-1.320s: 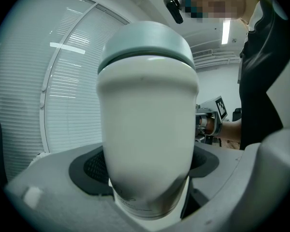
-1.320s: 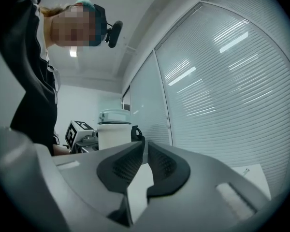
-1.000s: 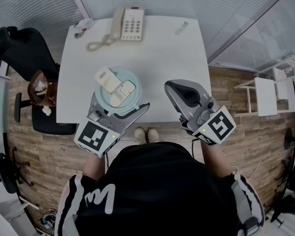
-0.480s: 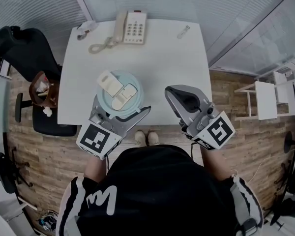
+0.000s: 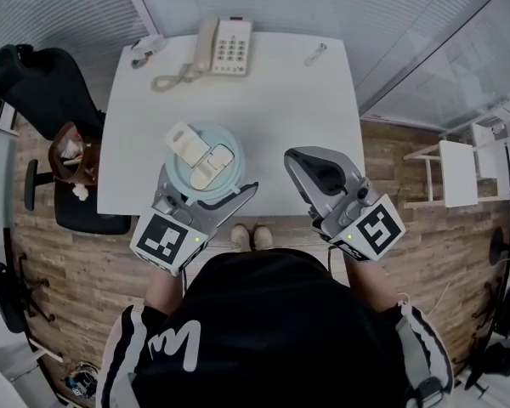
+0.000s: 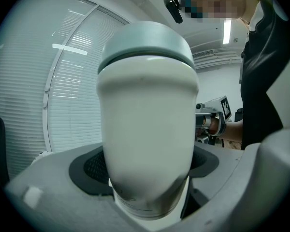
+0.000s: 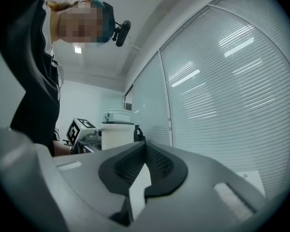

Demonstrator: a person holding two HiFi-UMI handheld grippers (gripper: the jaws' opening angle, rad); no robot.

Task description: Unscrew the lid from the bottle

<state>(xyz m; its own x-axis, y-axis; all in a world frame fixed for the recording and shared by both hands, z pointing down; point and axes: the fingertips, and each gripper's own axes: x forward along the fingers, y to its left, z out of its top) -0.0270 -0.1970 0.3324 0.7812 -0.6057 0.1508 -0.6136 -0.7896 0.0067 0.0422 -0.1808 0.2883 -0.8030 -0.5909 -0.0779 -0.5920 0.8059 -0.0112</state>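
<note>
Bottle (image 6: 147, 144) and lid (image 6: 147, 42) stand upright between the jaws of the left gripper (image 5: 209, 185), over the near left part of the white table (image 5: 280, 100). In the left gripper view the bottle's white body fills the gap, and the dark ribbed pads (image 6: 94, 168) close against it on both sides, so this claw has the bottle clamped low on its body. The pale blue-grey lid is on the bottle, above the grip. From the head view the lid shows as a pale blue round with a white flip piece (image 5: 200, 147) lying across its top. The right gripper (image 5: 313, 167) is held near the table's front edge, to the right of the bottle and well apart from it. Its jaws are pressed together with nothing between them, and in the right gripper view the two dark pads meet at the tips. Beyond them the bottle shows small at the left, with the left gripper's marker cube (image 7: 77, 129) just beside it. At the far side of the table lie a white telephone (image 5: 224, 44) with a coiled cord and, toward the far right corner, a small clear tube-like thing (image 5: 314, 54). A black chair (image 5: 34, 83) stands to the left of the table.
</note>
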